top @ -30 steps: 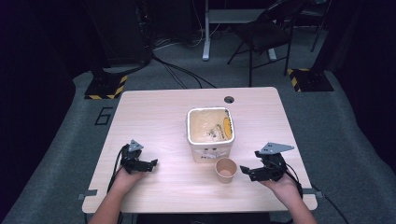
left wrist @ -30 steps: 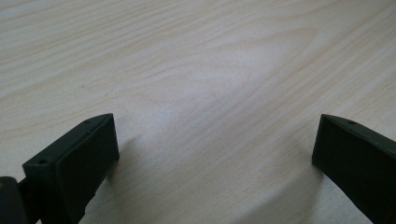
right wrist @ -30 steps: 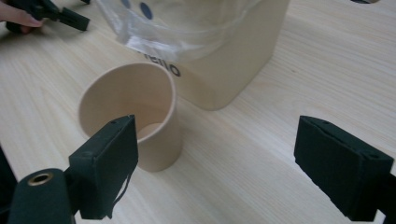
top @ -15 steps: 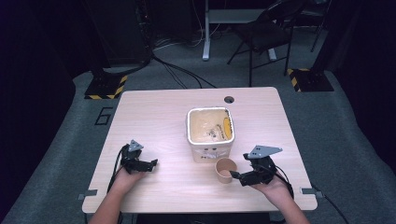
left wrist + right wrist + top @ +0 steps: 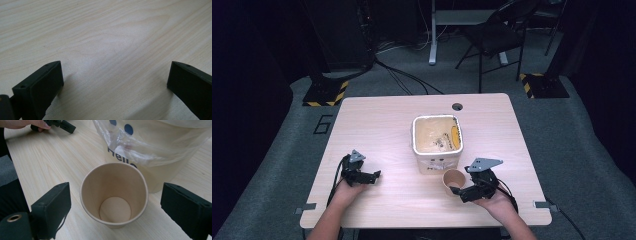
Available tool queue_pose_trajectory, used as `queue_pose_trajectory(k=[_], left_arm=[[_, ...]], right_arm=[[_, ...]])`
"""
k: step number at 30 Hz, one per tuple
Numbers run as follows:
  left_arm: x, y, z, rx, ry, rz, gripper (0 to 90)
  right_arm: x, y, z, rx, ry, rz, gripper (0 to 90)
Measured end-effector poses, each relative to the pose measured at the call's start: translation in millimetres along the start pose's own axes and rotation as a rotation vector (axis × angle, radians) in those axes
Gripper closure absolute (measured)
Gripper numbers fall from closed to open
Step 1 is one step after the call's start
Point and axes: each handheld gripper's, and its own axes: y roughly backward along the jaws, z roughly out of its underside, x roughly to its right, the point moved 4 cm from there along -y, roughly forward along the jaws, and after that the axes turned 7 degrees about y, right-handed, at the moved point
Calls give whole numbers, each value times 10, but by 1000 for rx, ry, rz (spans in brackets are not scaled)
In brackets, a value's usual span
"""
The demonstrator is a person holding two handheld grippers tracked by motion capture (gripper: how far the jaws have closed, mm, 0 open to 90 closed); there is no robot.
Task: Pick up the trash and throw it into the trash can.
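Brown paper cup [image 5: 114, 195] standing upright and empty between our right gripper's [image 5: 115, 212] wide-open jaws.

We are holding the right gripper low over the pale wooden table [image 5: 382, 125], its jaws flanking the cup without touching it; the cup is standing just in front of the cream square bin with a clear plastic liner [image 5: 437, 141]. We are resting the left gripper [image 5: 371, 176] on the table well apart, jaws spread wide over bare wood, holding nothing.
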Motion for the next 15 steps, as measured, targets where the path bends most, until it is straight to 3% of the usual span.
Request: queue_pose_trajectory(k=[15], left_arm=[[0,0,0,0,0,0,2]], right_arm=[[-34,-188,-2,-62,34,4,98]])
